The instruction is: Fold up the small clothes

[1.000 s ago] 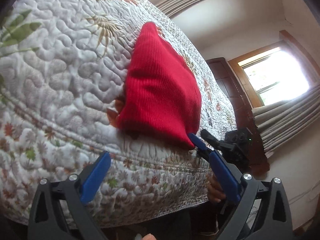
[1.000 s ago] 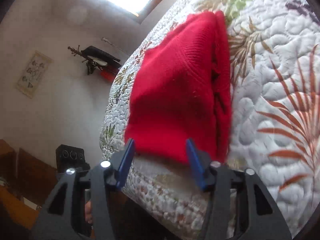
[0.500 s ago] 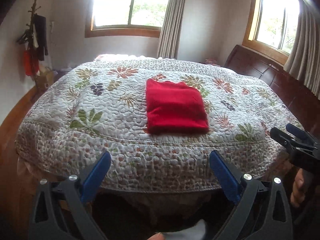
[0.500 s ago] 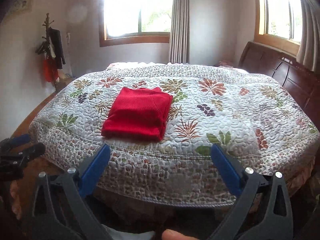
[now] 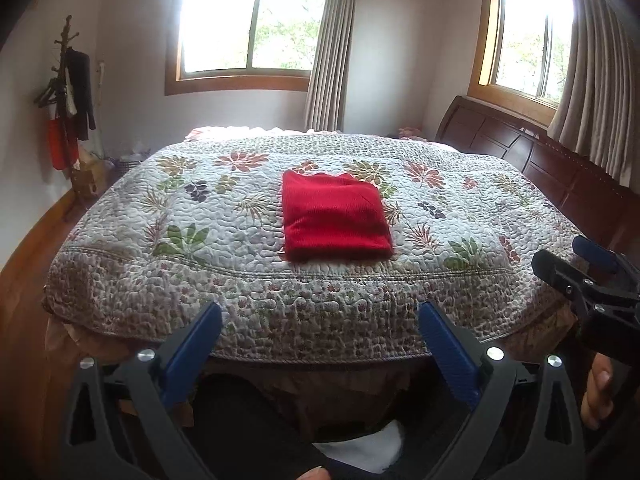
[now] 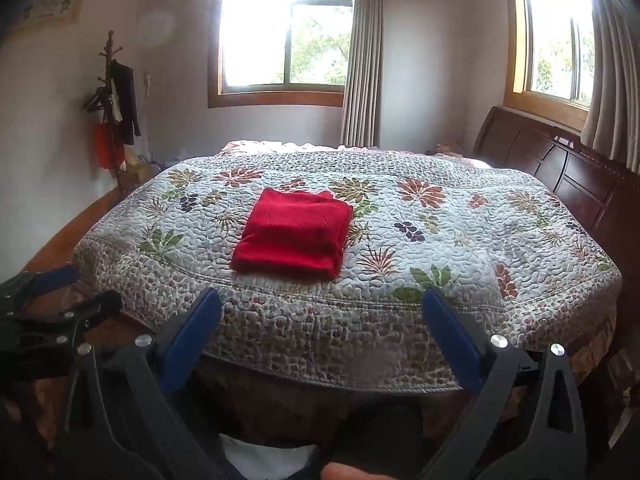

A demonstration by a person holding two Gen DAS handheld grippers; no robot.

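A red knitted garment (image 5: 334, 216) lies folded into a neat rectangle on the floral quilted bed (image 5: 200, 280), near its front edge. The same red garment (image 6: 292, 236) shows left of centre in the right wrist view. My left gripper (image 5: 318, 320) hangs open below the bed's front edge, well back from the garment, with nothing between its blue pads. My right gripper (image 6: 320, 316) is open too, equally far back and empty. Each gripper appears at the edge of the other's view: the right one (image 5: 584, 272) and the left one (image 6: 60, 296).
A dark wooden headboard (image 5: 540, 160) runs along the bed's right side. A coat stand (image 5: 66, 100) with hanging clothes is at the left wall. Two curtained windows (image 5: 256, 28) light the room. Wooden floor (image 5: 24, 248) lies left of the bed. A hand (image 5: 598, 392) holds the right gripper.
Both grippers have pulled back from the garment's near edge and levelled out, opening wide. The folded garment stays flat on the quilt. In the last half second little has moved.
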